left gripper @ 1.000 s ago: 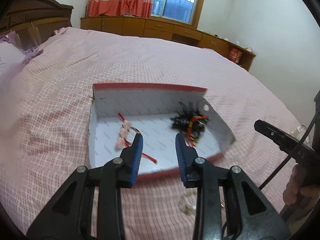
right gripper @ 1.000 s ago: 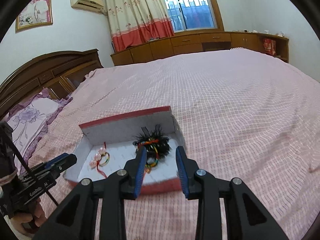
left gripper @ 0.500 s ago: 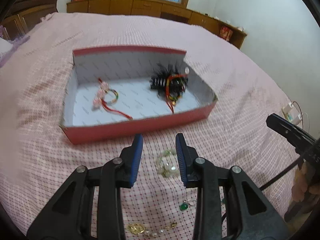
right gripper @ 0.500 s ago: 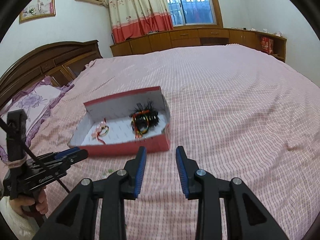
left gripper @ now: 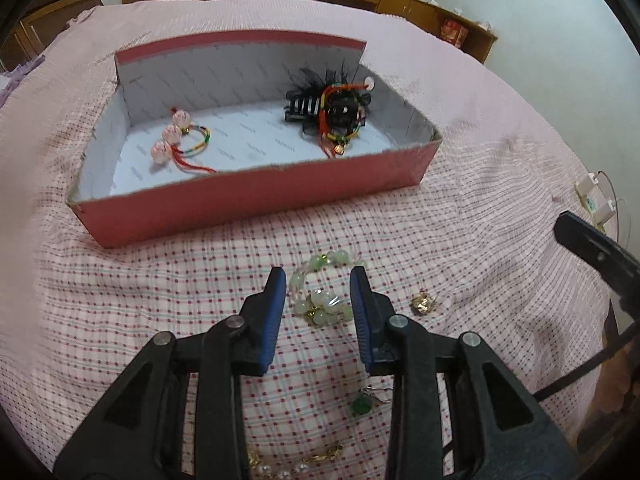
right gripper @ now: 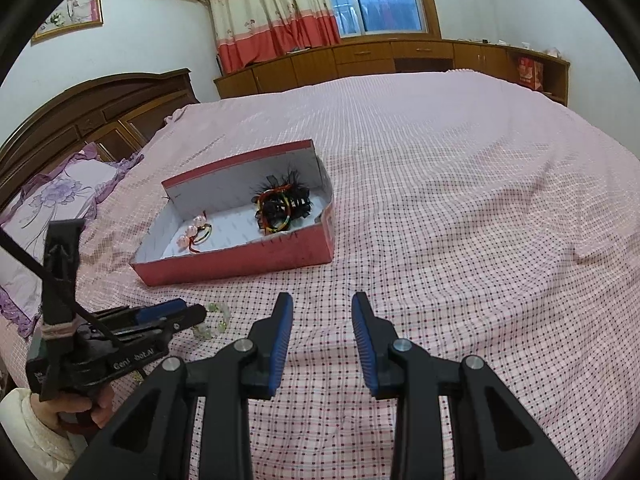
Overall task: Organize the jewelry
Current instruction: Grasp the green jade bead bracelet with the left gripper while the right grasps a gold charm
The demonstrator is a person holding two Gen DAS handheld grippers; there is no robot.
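Note:
A red box (left gripper: 256, 200) with a white inside lies on the pink checked bedspread; it also shows in the right wrist view (right gripper: 240, 264). In it lie a pink-bead cord bracelet (left gripper: 180, 144) and a black hair clip with coloured cords (left gripper: 332, 108). My left gripper (left gripper: 319, 280) is open, its fingers either side of a pale green bead bracelet (left gripper: 320, 296) on the bed in front of the box. A gold trinket (left gripper: 424, 304), a green pendant (left gripper: 362, 406) and a pearl-and-gold chain (left gripper: 296, 464) lie nearby. My right gripper (right gripper: 322, 304) is open and empty above bare bedspread.
A wooden headboard (right gripper: 100, 108) and a purple floral pillow (right gripper: 52, 200) are at the left. Low wooden cabinets (right gripper: 380, 56) run under the window. A white power strip (left gripper: 596, 200) lies at the bed's right edge.
Both grippers have drawn back from over the box. My left gripper has come down toward the bed, and the green bead bracelet now lies between its open fingers.

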